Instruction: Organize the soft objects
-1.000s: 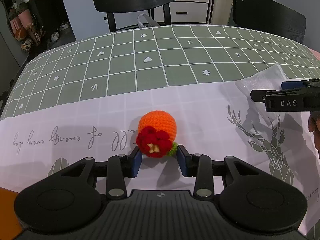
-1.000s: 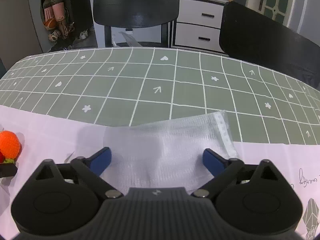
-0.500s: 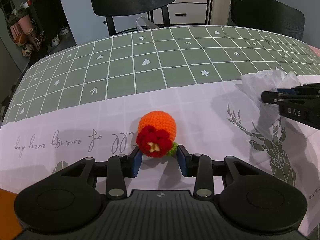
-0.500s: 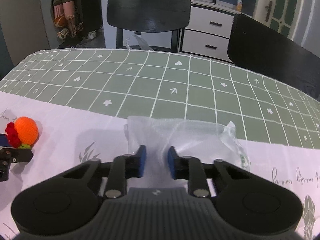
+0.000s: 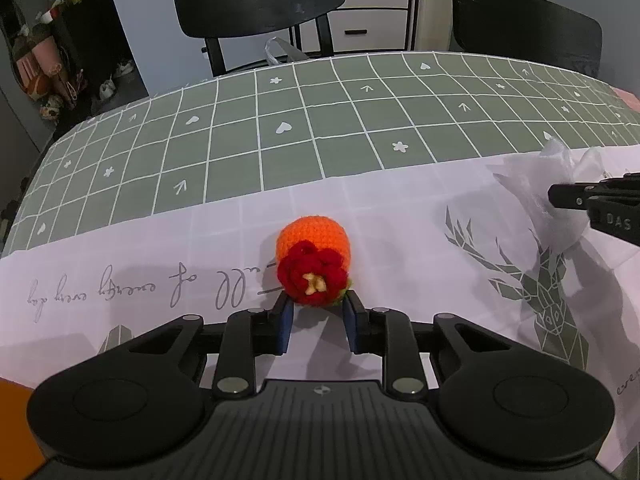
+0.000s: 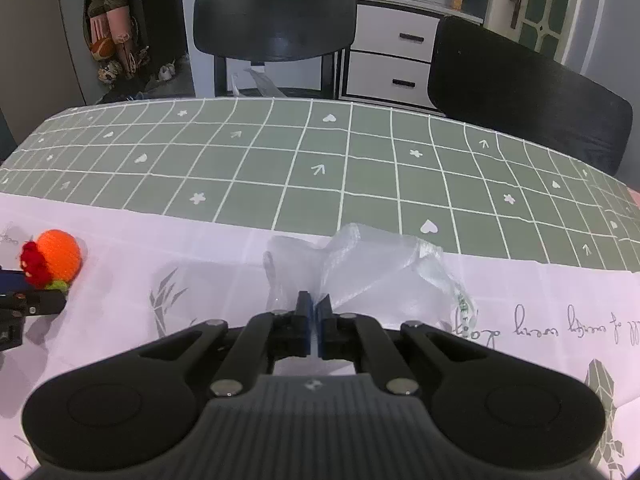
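An orange crocheted ball with a red flower [image 5: 314, 264] is pinched between the blue pads of my left gripper [image 5: 317, 309], low over the white printed cloth [image 5: 160, 248]. It also shows at the far left of the right wrist view [image 6: 52, 258]. My right gripper [image 6: 316, 306] is shut on a clear plastic bag [image 6: 372, 264], bunching it and lifting it off the cloth. The bag and right gripper also show at the right edge of the left wrist view [image 5: 536, 184].
A green grid-patterned tablecloth [image 5: 320, 120] covers the far half of the table. Two black chairs [image 6: 276, 28] stand behind the far edge, with a white drawer unit [image 6: 388, 56] behind them. An orange surface [image 5: 16, 424] shows at the lower left.
My right gripper has closed from wide open onto the plastic bag and raised it, crumpling it. My left gripper has stayed shut on the crocheted ball, rising slightly.
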Available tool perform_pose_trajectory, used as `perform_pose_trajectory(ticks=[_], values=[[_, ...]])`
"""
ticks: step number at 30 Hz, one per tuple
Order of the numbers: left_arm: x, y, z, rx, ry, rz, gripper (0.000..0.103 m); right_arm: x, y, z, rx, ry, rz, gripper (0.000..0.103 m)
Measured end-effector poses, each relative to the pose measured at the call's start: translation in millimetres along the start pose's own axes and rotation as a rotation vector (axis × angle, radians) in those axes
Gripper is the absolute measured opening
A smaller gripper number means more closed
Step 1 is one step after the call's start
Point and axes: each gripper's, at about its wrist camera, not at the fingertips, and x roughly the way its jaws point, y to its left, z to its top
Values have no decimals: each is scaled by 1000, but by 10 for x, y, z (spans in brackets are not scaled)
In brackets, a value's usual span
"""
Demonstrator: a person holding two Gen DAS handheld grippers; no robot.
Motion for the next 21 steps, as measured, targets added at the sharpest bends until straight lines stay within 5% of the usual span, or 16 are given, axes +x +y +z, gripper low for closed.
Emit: perform_pose_trajectory(ticks=[5, 6, 15, 17, 19, 21], values=[[-8, -20, -9, 14, 2, -2, 24, -120, -31, -19, 3, -11, 8, 0], [-13, -26, -9, 19, 5, -2, 1, -141, -40, -19, 3, -13, 10, 0], [-107, -5, -20, 4, 23, -7, 2, -464, -115, 26, 5, -50, 11, 0], [-152, 16, -18, -3, 13, 1, 15, -492, -137, 42, 8, -53, 13, 0], [-218, 37, 19, -8, -29, 40, 63, -491, -160, 53, 12, -55, 15, 0], [-242, 85, 95, -26, -81, 60, 79, -467, -179, 51, 18, -55, 16, 0]])
